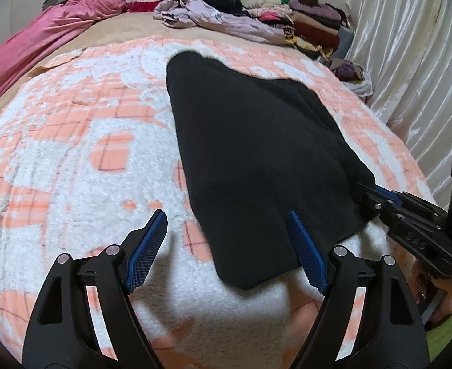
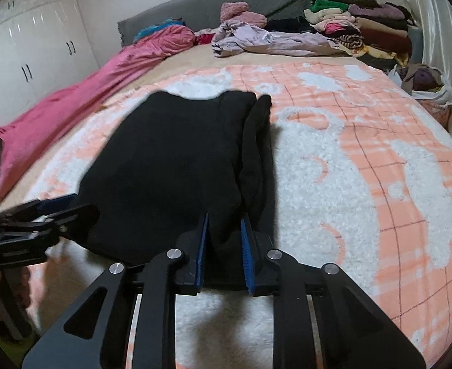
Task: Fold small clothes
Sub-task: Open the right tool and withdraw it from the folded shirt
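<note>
A black garment [image 1: 256, 153] lies flat on the peach-and-white fleece blanket [image 1: 72, 153], with its narrow end towards me. My left gripper [image 1: 226, 215] stands open over the garment's near left corner. Its right finger [image 1: 306, 252] is above the cloth and its left finger [image 1: 149, 246] is above the blanket. In the right wrist view my right gripper [image 2: 224, 240] is shut on the near right edge of the black garment [image 2: 170, 169], and cloth fills the gap between the blue pads. A fold bunches along that edge. The right gripper [image 1: 372, 192] also shows at the garment's right corner, and the left gripper [image 2: 62, 206] shows at the left.
Stacks of folded clothes [image 2: 364, 27] and a crumpled lilac garment [image 2: 266, 41] lie at the head of the bed. A pink quilt [image 2: 72, 107] runs down the left side. A white curtain [image 1: 410, 61] hangs on the right, and white wardrobes [image 2: 26, 55] stand on the left.
</note>
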